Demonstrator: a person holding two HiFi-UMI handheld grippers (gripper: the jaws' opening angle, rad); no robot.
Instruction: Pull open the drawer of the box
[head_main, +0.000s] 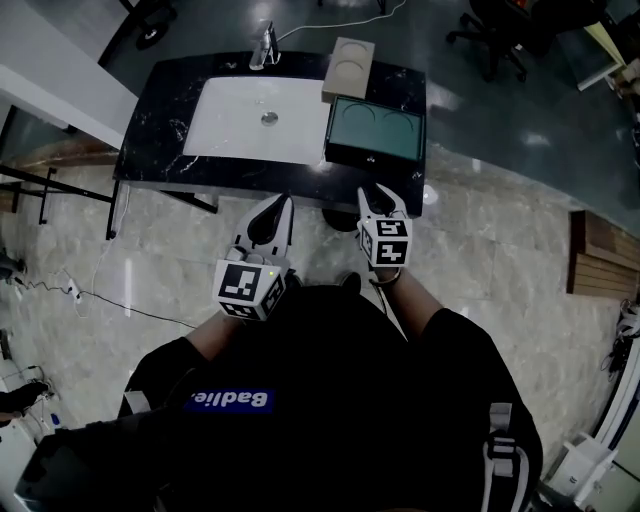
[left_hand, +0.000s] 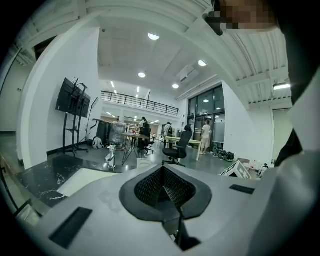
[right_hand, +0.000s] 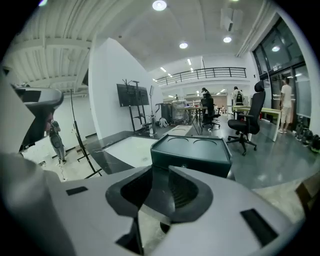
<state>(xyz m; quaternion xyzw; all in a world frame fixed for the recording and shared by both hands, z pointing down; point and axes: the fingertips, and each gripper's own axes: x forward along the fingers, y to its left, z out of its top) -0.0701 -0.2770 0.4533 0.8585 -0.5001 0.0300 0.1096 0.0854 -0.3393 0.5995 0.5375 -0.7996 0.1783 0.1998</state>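
Note:
The dark green box (head_main: 375, 130) stands on the right end of a black marble table (head_main: 160, 130), with two round recesses in its lid. Its drawer front faces me and bears a small knob (right_hand: 183, 166). My right gripper (head_main: 383, 197) hangs in front of the table's near edge, just short of the box (right_hand: 192, 149); its jaws stand open with nothing between them and the box shows through the gap. My left gripper (head_main: 273, 207) is beside it to the left, also short of the table, its pads (left_hand: 172, 186) meeting, shut on nothing.
A white basin (head_main: 258, 118) is set into the table left of the box, with a faucet (head_main: 266, 47) behind it. A beige block (head_main: 349, 68) with round recesses lies behind the box. Office chairs (right_hand: 248, 120) stand beyond the table.

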